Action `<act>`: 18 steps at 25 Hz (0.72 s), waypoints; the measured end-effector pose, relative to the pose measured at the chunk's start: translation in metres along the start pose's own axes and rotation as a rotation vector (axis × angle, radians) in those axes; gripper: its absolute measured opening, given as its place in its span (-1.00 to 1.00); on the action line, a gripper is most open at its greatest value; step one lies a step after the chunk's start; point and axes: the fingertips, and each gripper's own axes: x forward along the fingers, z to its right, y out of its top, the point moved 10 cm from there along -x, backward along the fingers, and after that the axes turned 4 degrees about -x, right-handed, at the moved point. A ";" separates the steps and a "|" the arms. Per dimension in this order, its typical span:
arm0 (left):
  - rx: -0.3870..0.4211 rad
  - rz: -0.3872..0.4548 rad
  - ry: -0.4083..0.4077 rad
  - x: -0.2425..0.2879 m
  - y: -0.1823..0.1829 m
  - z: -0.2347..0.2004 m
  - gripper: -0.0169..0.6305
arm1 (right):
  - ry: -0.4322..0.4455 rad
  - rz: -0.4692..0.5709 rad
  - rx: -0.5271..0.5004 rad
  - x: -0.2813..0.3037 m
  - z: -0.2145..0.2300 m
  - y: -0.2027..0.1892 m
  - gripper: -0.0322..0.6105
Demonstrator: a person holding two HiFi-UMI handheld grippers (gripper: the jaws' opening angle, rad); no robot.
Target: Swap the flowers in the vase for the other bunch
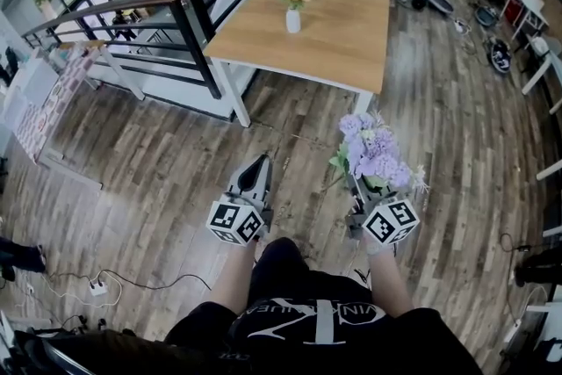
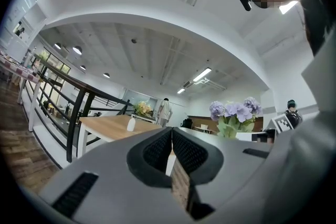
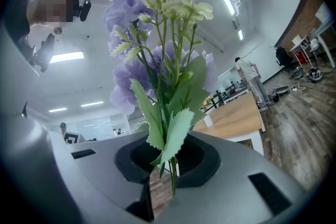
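As the right gripper (image 1: 362,189) pinches the purple bunch (image 1: 376,152) by its stems at centre right, the left gripper (image 1: 260,162) shows jaws pressed together, empty.

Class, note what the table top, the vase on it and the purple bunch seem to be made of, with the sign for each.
The table top: light wood or wood-look laminate, matte; even tan tone. The vase: white, smooth, perhaps ceramic or glass; too small to tell. The purple bunch: likely artificial, fabric petals, plastic stems; its serrated leaves look flat, uniformly coloured.
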 end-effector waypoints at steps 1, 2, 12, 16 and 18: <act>-0.002 -0.001 0.002 0.005 -0.001 0.000 -0.91 | -0.001 0.001 0.003 0.001 0.005 0.001 -0.69; -0.004 -0.001 0.004 0.009 -0.001 -0.001 -0.91 | -0.001 0.002 0.007 0.004 0.009 0.002 -0.69; -0.010 -0.003 -0.023 0.089 -0.006 -0.023 -0.91 | -0.001 0.001 0.008 0.050 0.061 0.011 -0.69; -0.019 -0.001 -0.042 0.130 -0.001 -0.039 -0.91 | -0.008 -0.002 0.005 0.081 0.084 0.021 -0.69; -0.024 -0.002 -0.049 0.151 0.001 -0.048 -0.91 | -0.007 0.000 0.003 0.096 0.096 0.027 -0.69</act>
